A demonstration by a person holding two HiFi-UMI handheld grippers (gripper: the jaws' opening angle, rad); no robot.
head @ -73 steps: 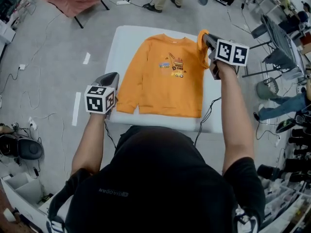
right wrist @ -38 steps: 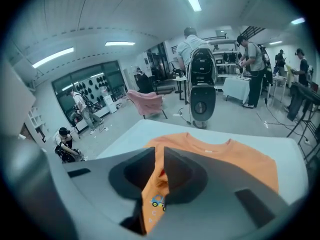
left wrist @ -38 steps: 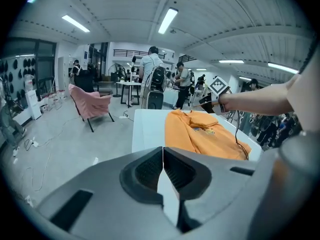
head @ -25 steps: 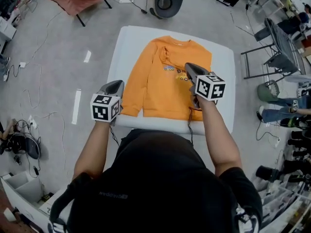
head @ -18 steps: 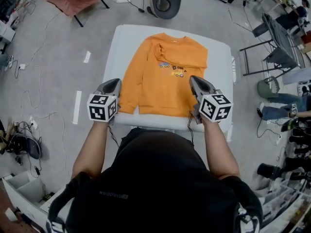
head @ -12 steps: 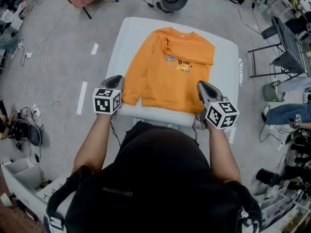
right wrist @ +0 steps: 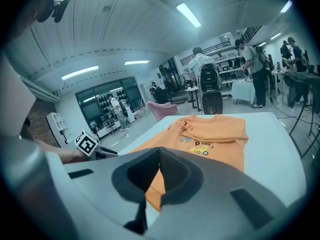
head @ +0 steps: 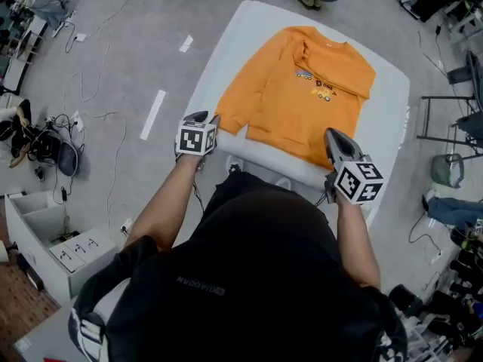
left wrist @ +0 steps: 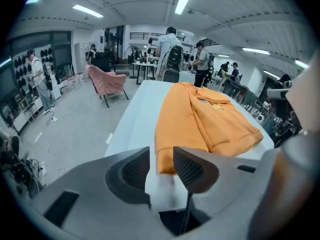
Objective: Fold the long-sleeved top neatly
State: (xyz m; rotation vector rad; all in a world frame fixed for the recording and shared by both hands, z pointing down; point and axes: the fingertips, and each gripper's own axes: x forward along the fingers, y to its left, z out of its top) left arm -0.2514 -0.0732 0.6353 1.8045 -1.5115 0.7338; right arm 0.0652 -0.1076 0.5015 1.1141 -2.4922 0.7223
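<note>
Head view: orange long-sleeved top lies flat on the white table. One sleeve is now folded across the chest; earlier the right gripper held it up. The left gripper has dropped to the other cuff.
Left gripper view: fingers just opened and apart, cuff ahead between them, not pinched.
Right gripper view: fingers together, empty. Chest print reads "DONE".

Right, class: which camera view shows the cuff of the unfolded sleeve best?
Left gripper view: the sleeve cuff is close up and central. The head view shows it small, from above; the right gripper view's own jaws appear to cover it.
</note>
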